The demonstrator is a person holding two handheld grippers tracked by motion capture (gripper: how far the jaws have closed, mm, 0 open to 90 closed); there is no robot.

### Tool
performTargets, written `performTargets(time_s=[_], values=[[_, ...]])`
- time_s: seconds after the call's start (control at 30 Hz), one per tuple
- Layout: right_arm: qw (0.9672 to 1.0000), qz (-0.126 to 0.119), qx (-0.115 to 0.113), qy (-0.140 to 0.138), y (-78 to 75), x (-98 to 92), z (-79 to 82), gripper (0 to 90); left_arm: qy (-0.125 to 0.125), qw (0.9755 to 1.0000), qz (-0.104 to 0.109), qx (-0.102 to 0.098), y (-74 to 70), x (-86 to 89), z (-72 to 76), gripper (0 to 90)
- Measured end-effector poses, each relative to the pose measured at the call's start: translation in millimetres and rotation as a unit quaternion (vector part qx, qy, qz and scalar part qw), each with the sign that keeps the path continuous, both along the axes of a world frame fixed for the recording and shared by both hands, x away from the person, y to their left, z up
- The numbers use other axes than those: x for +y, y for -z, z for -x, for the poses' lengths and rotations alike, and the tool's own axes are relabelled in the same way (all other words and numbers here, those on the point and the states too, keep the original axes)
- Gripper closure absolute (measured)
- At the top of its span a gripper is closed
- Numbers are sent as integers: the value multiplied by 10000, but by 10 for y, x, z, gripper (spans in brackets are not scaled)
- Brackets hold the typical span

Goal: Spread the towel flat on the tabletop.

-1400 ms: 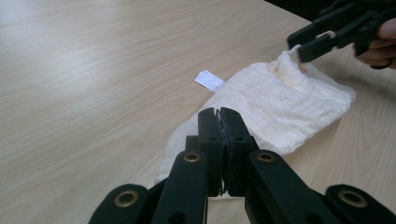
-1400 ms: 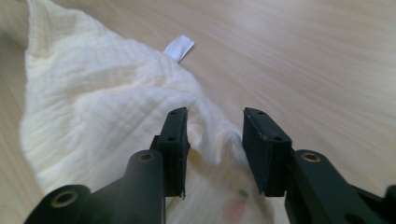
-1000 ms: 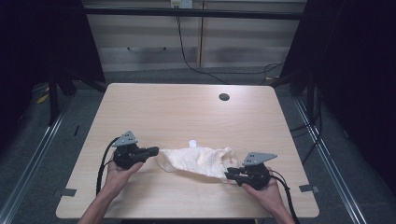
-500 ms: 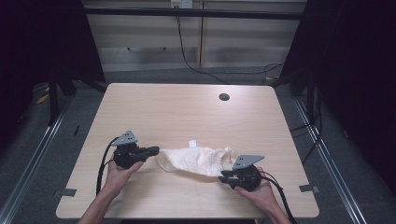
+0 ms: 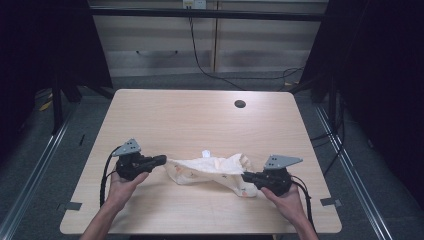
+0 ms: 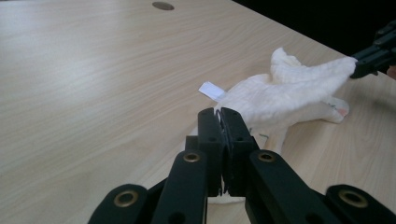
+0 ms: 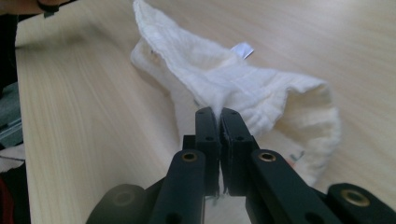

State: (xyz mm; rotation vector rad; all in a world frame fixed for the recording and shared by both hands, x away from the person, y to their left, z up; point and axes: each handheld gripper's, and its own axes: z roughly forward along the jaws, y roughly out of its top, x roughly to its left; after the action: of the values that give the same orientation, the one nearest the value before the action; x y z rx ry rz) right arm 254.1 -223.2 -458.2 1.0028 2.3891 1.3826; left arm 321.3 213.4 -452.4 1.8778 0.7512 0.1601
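Observation:
A crumpled cream cloth (image 5: 210,167) with a small white tag (image 5: 205,153) lies on the front half of the wooden table (image 5: 200,120). My left gripper (image 5: 162,160) is shut on the cloth's left end, and in the left gripper view the jaws (image 6: 220,114) pinch the fabric (image 6: 289,88). My right gripper (image 5: 245,176) has just been closing and is now shut on the cloth's right end. In the right gripper view its jaws (image 7: 219,114) clamp a fold of cloth (image 7: 233,79), which rises off the table. The right gripper (image 6: 362,63) also appears far off in the left gripper view.
A round dark cable hole (image 5: 240,104) sits near the table's far edge. Grey floor and metal rails (image 5: 40,165) flank the table. A cabinet (image 5: 210,45) with trailing cables stands behind it.
My right gripper reached left onto the cloth's right end, closed on it, then drew back a little and up, lifting that end. The left gripper stayed put.

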Motion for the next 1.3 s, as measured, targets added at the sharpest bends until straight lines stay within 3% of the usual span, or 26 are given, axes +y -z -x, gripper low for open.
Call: performTargets(time_s=[0.17, 0.23, 0.27, 0.3, 0.47, 0.63, 0.77, 0.87, 1.2, 1.3], values=[[9994, -207, -195, 206, -181, -66, -68, 881, -19, 9999, 70, -132, -96, 11, 7, 882], [9988, -284, -311, 256, -338, -57, -139, 886, 13, 9996, 133, -244, -192, 2, 25, 883], [9988, -284, -311, 256, -338, -57, -139, 886, 13, 9996, 133, -244, -192, 2, 25, 883], [9983, -268, -409, 301, -455, -47, -180, 887, 38, 9993, 160, -343, -279, 9, 25, 883], [9971, -293, -618, 342, -728, -44, -247, 887, 1, 9977, 286, -618, -538, 28, 10, 883], [9963, -327, -673, 431, -871, -42, -338, 888, -23, 9968, 372, -712, -669, 28, -30, 883], [9954, -375, -750, 467, -962, -49, -348, 888, -46, 9960, 412, -790, -802, 34, -56, 883], [9941, -386, -869, 523, -1113, -71, -343, 889, -23, 9945, 425, -953, -959, 19, -47, 883], [9915, -298, -1110, 611, -1443, -98, -332, 890, 28, 9925, 413, -1150, -1224, -25, -38, 883], [9898, -377, -1217, 639, -1583, -111, -323, 890, -38, 9916, 362, -1244, -1346, -29, -38, 883]])
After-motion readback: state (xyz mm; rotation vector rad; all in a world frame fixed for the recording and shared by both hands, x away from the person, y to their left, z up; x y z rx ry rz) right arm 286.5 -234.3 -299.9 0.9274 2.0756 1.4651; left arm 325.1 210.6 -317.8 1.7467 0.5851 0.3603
